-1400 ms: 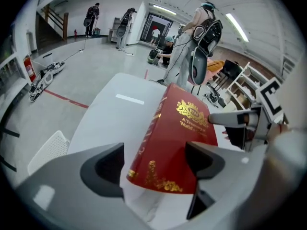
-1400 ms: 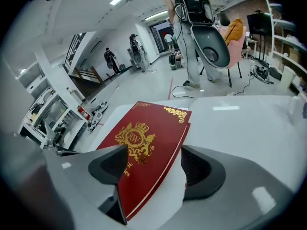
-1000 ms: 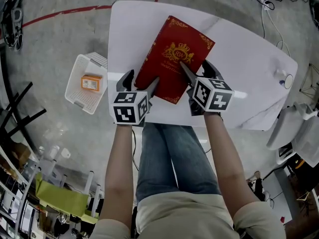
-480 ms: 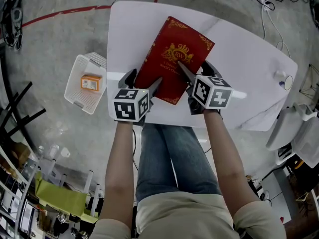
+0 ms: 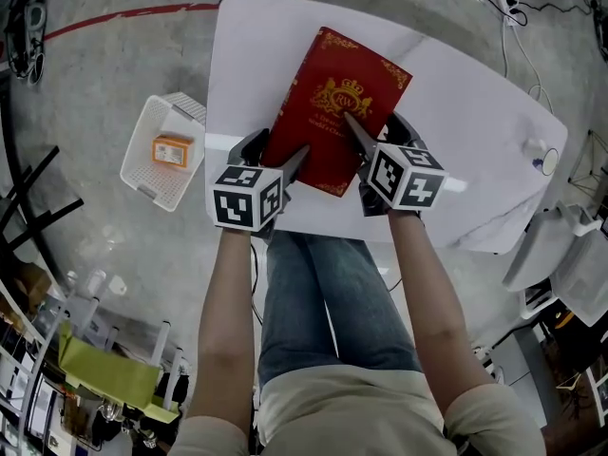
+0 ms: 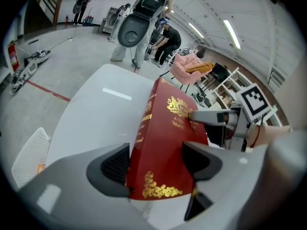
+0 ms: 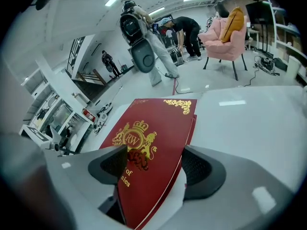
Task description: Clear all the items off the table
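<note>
A red book with gold print lies flat on the white table. My left gripper straddles its near left corner. In the left gripper view the spine rests by the left pad and the other jaw lies over the cover. My right gripper straddles the near right edge, with one jaw over the cover and a thin gap at the other. Both pairs of jaws have just been closing around the book.
A white basket holding an orange box stands on the floor left of the table. A small white object sits at the table's right end. Cables run over the floor at top right. People and chairs stand far behind.
The left gripper has edged slightly further onto the book's corner, and both pairs of jaws look a little narrower. The book has not moved on the table.
</note>
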The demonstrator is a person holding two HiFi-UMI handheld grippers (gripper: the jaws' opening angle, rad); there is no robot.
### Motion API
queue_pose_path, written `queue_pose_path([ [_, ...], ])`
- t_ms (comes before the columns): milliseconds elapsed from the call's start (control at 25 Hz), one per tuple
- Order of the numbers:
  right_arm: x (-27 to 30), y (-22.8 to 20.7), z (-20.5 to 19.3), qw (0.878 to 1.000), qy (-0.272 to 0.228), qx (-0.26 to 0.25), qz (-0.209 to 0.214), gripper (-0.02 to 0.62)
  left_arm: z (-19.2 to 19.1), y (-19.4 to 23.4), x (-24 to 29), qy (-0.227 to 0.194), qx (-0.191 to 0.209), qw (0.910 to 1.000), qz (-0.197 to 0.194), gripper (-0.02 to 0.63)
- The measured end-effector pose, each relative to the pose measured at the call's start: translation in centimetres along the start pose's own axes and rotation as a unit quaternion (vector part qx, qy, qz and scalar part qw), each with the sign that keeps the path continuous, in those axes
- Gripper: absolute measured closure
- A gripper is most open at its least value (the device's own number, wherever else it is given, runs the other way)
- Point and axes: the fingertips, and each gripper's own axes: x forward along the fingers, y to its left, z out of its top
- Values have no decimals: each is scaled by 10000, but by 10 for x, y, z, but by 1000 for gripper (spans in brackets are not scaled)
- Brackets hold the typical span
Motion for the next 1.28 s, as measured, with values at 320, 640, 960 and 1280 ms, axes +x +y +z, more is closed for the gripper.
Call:
queue_pose_path([
  [320, -9, 12, 3, 9998, -163, -135, 69, 252, -8, -4, -16, -247, -99, 9996, 41, 275],
  [640, -20, 33, 5, 9988, -332, -329, 136, 258, -14, -3, -35, -497, -148, 9986, 69, 276],
  [960, -24, 69, 2, 9964, -427, -684, 266, 262, -30, 11, -60, -733, -352, 9966, 140, 279],
  [1280, -20, 119, -9, 9935, -462, -930, 455, 270, -51, 38, -94, -923, -547, 9938, 282, 282],
])
